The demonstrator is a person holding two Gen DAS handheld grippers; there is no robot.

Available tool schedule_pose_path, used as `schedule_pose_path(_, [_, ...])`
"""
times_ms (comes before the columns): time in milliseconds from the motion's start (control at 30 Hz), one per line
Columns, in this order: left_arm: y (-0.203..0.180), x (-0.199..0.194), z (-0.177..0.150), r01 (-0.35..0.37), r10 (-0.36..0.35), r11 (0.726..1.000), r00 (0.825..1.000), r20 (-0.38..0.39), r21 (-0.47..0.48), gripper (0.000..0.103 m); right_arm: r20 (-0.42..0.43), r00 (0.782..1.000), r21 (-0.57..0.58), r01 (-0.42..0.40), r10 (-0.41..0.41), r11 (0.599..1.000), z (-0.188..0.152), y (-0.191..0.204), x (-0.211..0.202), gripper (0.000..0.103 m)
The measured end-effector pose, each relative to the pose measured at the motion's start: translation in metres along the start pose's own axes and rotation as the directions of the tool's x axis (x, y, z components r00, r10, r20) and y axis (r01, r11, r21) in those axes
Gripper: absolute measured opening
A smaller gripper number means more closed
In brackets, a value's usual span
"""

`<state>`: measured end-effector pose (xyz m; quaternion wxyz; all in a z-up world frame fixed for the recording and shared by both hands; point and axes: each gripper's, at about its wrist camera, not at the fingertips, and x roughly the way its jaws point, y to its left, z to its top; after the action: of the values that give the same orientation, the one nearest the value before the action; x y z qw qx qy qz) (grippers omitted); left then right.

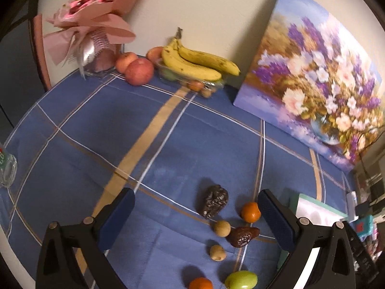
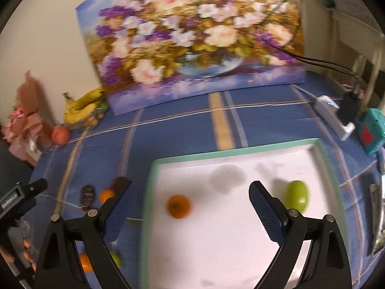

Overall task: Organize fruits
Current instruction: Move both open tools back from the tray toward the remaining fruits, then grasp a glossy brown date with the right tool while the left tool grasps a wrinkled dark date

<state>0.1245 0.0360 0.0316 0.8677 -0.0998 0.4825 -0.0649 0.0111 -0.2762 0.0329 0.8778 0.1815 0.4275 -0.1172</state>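
Observation:
My left gripper [image 1: 196, 203] is open above the blue cloth, over a loose cluster of small fruits: a dark wrinkled fruit [image 1: 214, 204], a small orange [image 1: 251, 212], two tan round fruits [image 1: 222, 228], another dark fruit [image 1: 243, 236], a green fruit [image 1: 241, 279] and a second orange [image 1: 200, 283]. My right gripper [image 2: 192, 198] is open over a white tray with a green rim [image 2: 231, 153]. In the tray lie an orange [image 2: 178, 206], between the fingers but untouched, and a green fruit [image 2: 297, 199].
Bananas [image 1: 197, 61] on a clear container and red apples [image 1: 139, 71] sit at the back by the wall, near a pink bouquet [image 1: 93, 16]. A flower painting [image 1: 312, 89] leans on the wall. A white charger [image 2: 334, 116] and teal object [image 2: 371, 132] lie right of the tray.

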Motion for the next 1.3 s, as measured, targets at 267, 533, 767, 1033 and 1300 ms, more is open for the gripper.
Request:
schedule_pose_path(267, [0.033, -0.014, 0.012, 0.007, -0.005, 0.999, 1.0, 0.028, -0.05, 0.103, -0.002, 0.996, -0.114, -0.087, 0.088, 0.99, -0.007, 0.052, 0.003, 0.094])
schedule_pose_path(533, [0.053, -0.011, 0.013, 0.044, -0.044, 0.995, 0.999, -0.003, -0.093, 0.102, -0.05, 0.987, -0.158, -0.158, 0.152, 0.975, -0.016, 0.088, 0.012, 0.076])
schedule_pose_path(767, [0.051, 0.02, 0.008, 0.026, -0.036, 0.996, 0.993, -0.109, -0.087, 0.102, -0.152, 0.967, -0.155, -0.228, 0.205, 0.961, -0.029, 0.108, 0.038, 0.076])
schedule_pose_path(1033, [0.052, 0.057, -0.002, -0.002, -0.017, 0.996, 0.979, -0.205, -0.095, 0.102, -0.264, 0.944, -0.154, -0.242, 0.196, 0.958, -0.049, 0.122, 0.073, 0.076])
schedule_pose_path(1300, [0.056, 0.073, -0.007, -0.003, -0.028, 0.992, 0.969, -0.246, -0.123, 0.102, -0.307, 0.934, -0.171, -0.243, 0.183, 0.955, -0.059, 0.129, 0.095, 0.069])
